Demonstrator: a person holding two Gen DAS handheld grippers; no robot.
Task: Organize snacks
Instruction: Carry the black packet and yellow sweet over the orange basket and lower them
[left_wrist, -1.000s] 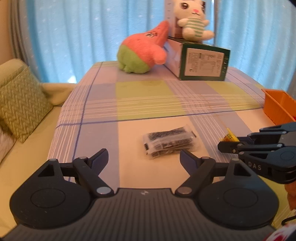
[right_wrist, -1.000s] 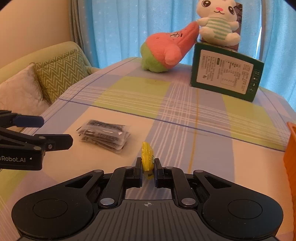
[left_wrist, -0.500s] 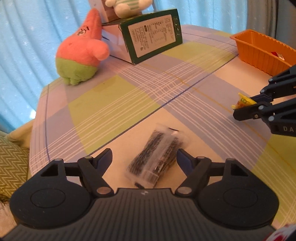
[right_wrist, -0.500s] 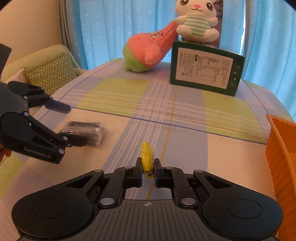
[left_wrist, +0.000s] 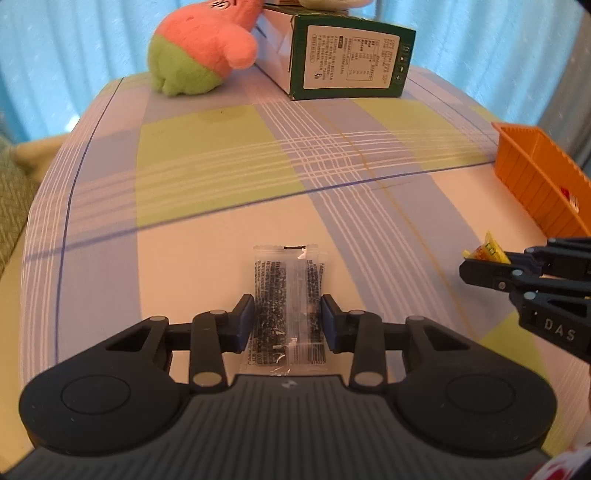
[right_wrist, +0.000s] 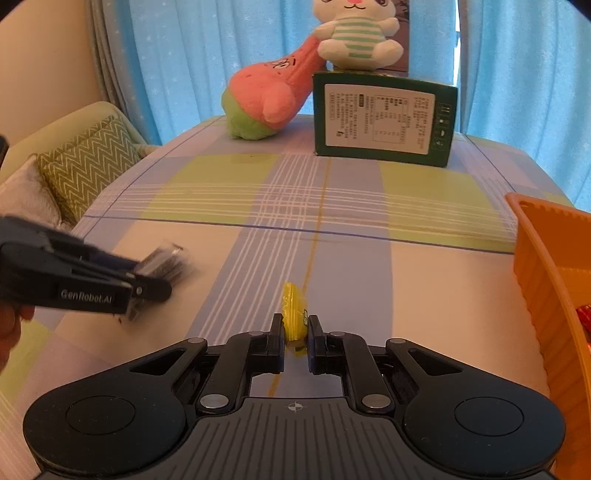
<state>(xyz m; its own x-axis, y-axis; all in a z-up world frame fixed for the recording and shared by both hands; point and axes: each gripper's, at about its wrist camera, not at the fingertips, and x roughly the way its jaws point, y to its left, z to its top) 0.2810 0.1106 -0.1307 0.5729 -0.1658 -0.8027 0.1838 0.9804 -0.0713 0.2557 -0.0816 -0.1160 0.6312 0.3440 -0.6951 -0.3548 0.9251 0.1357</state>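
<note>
Left wrist: left gripper (left_wrist: 287, 325) pinching clear dark-printed packet (left_wrist: 287, 291) lying on table (left_wrist: 207, 155).
Right wrist: right gripper (right_wrist: 295, 338) clamping yellow snack (right_wrist: 293, 314); orange bin (right_wrist: 546, 273) sitting right, something red inside. Both snacks awaiting binning.

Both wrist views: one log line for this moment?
left gripper: shut on clear packet | right gripper: shut on yellow snack | orange bin: right
</note>
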